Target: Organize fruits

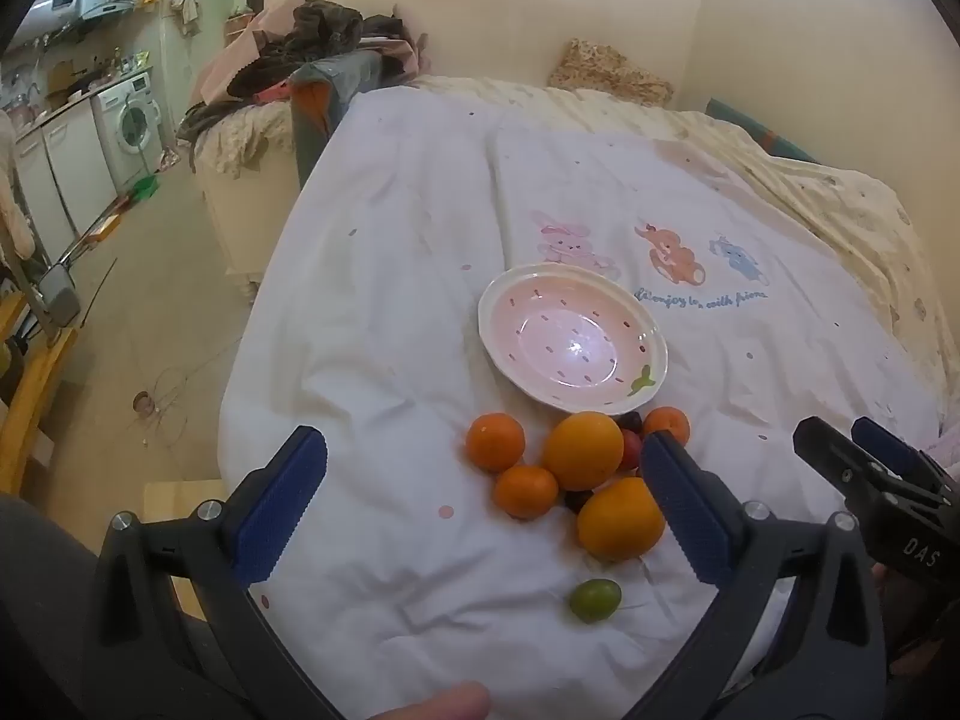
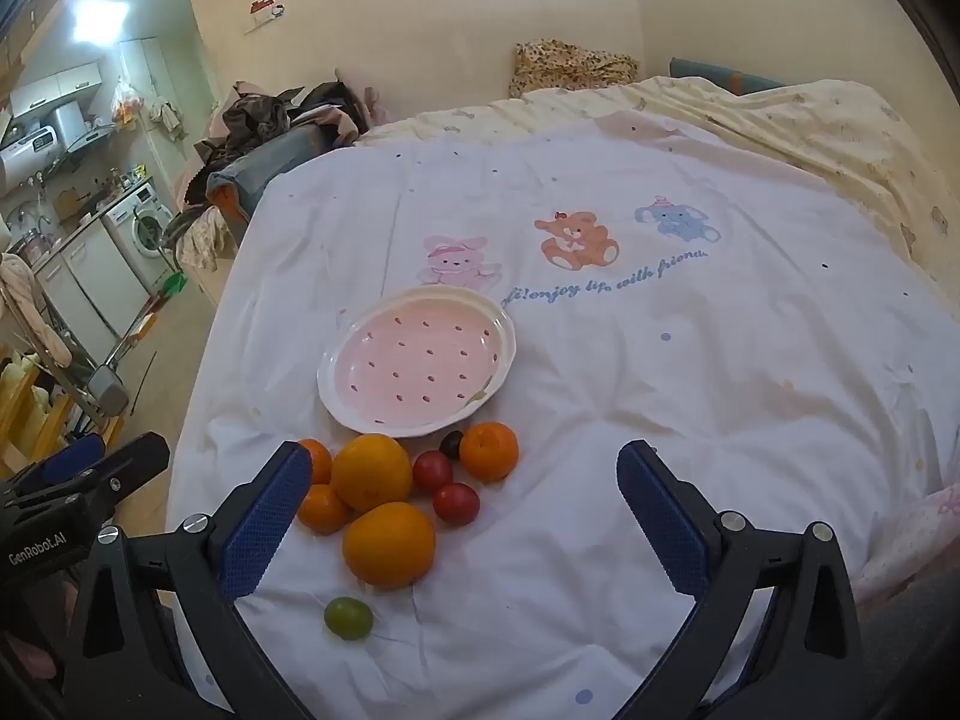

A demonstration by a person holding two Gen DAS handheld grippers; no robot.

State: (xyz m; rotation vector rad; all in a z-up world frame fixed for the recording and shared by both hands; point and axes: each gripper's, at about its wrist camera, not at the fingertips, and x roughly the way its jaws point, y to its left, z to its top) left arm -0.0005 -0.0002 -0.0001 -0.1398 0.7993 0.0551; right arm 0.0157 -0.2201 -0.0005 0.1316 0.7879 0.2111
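While both claws are hanging spread wide with nothing between their pads, the left gripper (image 1: 480, 510) is framing the fruit and the right gripper (image 2: 465, 516) is pointing just right of it. Nearest is sitting a green fruit (image 2: 348, 618), then two large oranges (image 2: 389, 545), small tangerines (image 1: 495, 441) and red plums (image 2: 456, 503). Beyond them the pink plate (image 2: 336, 360) is lying empty on the white quilt (image 2: 660, 420).
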